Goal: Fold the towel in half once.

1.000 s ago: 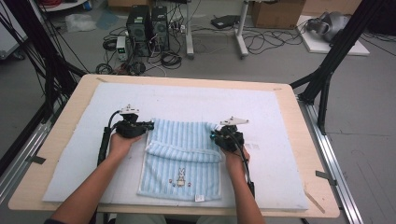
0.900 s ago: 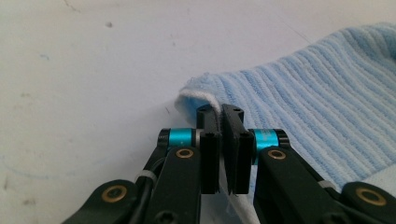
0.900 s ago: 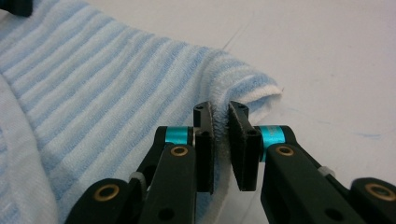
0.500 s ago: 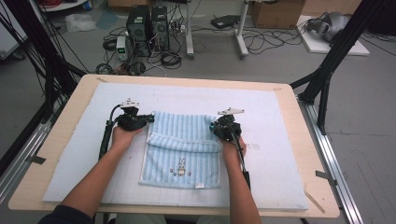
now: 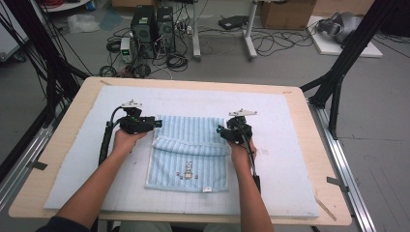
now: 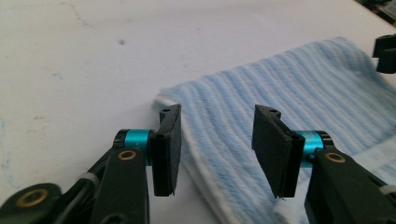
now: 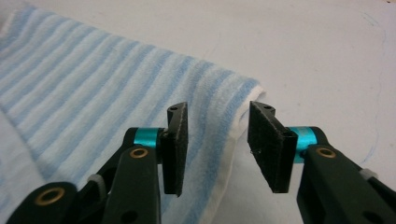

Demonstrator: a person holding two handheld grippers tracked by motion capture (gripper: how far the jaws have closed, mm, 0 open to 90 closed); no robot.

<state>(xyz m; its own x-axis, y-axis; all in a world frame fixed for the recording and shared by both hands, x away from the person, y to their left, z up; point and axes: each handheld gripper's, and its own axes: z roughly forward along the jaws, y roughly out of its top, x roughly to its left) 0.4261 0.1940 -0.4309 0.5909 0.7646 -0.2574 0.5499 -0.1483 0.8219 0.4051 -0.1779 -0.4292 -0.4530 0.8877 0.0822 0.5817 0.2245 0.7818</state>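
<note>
step: folding the blue striped towel (image 5: 189,151), lying mid-frame on the white mat (image 5: 290,145) | left gripper (image 6: 217,140) and right gripper (image 7: 217,140): jaws have just been opening, holding nothing (far corners lying loose between them) | next: pulling back, smoothing

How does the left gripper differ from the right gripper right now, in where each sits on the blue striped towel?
The left gripper sits at the towel's far left corner; the right gripper sits at its far right corner. The left gripper's jaws gape wider than the right gripper's. Both have just been opening, pads clear of the cloth, with the towel's folded edge lying between them.
</note>
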